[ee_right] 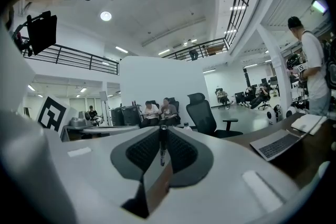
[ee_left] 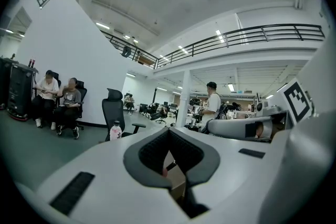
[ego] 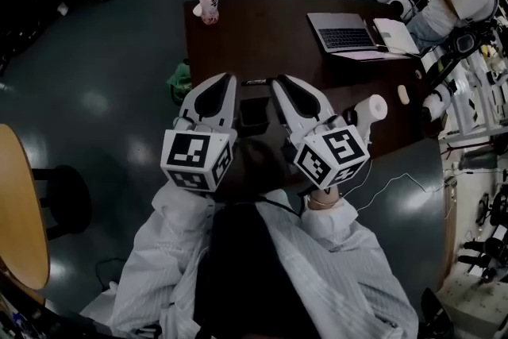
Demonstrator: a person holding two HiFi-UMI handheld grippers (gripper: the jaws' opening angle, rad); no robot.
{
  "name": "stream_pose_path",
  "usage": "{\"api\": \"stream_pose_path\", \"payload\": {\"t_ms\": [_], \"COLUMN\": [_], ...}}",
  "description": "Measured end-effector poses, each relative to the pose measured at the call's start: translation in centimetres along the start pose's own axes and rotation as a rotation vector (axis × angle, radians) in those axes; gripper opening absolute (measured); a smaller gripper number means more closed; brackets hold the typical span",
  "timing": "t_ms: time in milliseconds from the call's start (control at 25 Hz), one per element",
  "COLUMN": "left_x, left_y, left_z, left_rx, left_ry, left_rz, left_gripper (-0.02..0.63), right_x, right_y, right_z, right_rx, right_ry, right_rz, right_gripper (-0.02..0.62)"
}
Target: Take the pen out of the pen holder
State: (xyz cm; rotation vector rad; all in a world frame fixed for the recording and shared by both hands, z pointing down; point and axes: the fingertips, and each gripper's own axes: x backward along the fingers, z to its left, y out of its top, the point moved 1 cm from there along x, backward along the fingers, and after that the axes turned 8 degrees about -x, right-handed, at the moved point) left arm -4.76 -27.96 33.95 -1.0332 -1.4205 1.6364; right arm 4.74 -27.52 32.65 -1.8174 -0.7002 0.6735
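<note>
My right gripper (ee_right: 160,131) is clenched on the 1 pen (ee_right: 163,145). In the right gripper view the pen stands upright between the pads with its dark end poking past the fingertips. From the head view it sits out in the air above the table (ego: 262,40), up near the tips of my 2 grippers.

The jaws of the left gripper (ee_left: 169,134) are drawn together at the tips. A small reddish bit shows in the gap lower down, and I cannot tell what it is.

I count 2 containers. The first is 1 black pen holder (ego: 254,117), which sits on the table toward the near edge, between the 2 grippers in the head view. Its inside reads as plain dark, so I cannot say what it holds. The second is 1 capped bottle (ego: 209,2) with a pink label, standing at the far left corner.

Toward the far right corner lie 1 open laptop (ego: 343,34) and, just beside it, 1 white notebook (ego: 394,34). Near the right edge, close to my right gripper, stands 1 white cylinder (ego: 371,109).
</note>
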Motion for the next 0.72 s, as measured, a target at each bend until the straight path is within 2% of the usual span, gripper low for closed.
{"api": "stream_pose_path", "payload": {"t_ms": [720], "left_x": [-0.3], "left_y": [-1.1], "left_z": [-0.4], "left_rx": [0.009], "left_ry": [-0.021], "left_rz": [0.020], "left_gripper": [0.002], "right_x": [-0.1], "right_y": [-1.0], "right_z": [-0.1], "right_rx": [-0.006], "right_ry": [0.005], "right_rz": [0.028], "right_gripper": [0.044]}}
